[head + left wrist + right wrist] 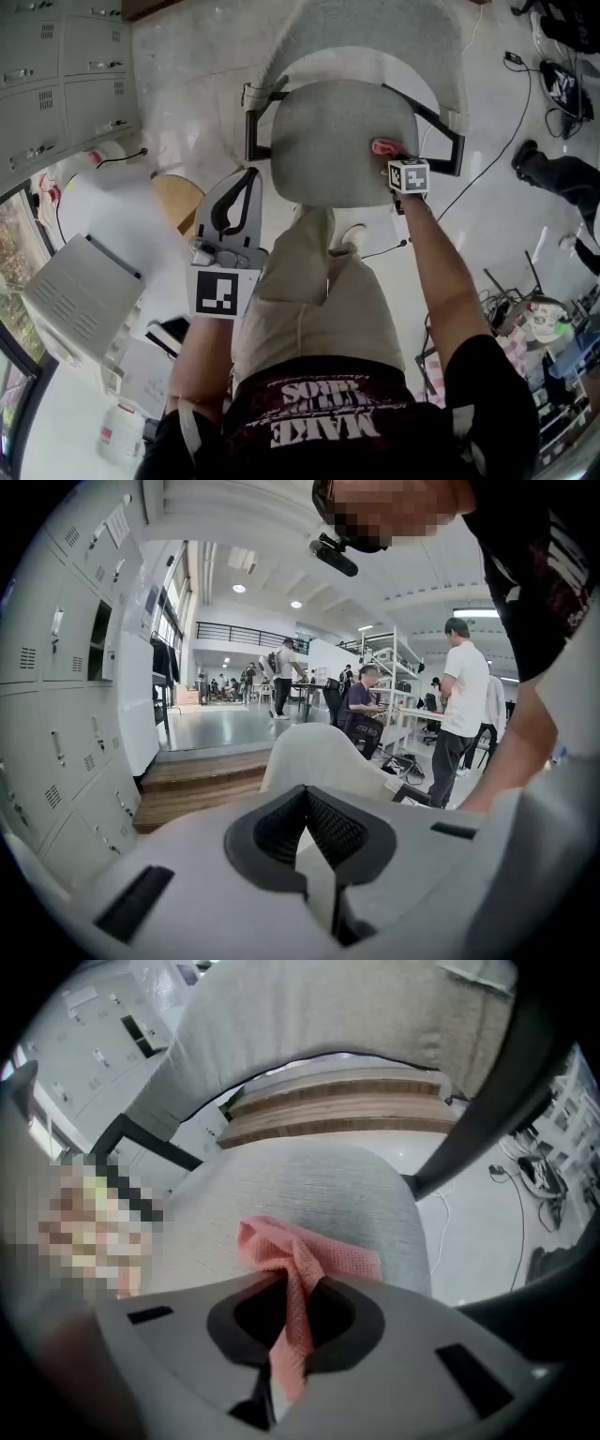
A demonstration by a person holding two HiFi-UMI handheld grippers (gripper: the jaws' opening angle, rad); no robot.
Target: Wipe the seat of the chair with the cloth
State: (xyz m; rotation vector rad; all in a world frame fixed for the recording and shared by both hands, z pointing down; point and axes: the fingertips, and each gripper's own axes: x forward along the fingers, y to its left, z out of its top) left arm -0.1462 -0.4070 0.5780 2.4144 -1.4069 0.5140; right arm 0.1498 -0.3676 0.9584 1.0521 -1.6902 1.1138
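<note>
Chair (412, 37): grey upholstered, dark armrests, filling the upper middle of the head view. Seat (328, 141): rounded fabric pad at upper centre, the surface to be wiped; its weave looks grippy enough to drag on fabric. Left gripper (246, 183): held at centre left, off the seat's left edge; in its own view the jaws meet pad to pad with nothing between them, pointing out into the room. Right gripper (392, 159): at the seat's right edge, jaws clamped on the cloth. Cloth (300, 1260): small, pink, mesh-textured, lying bunched on the seat at centre of the right gripper view, one twisted tail pinched between my jaws. Handling, by my judgement: light, soft and limp, not fragile; it will fold over itself unless pressed flat. Best hold: a gathered fold, as now, with most of the cloth left free against the seat.
</note>
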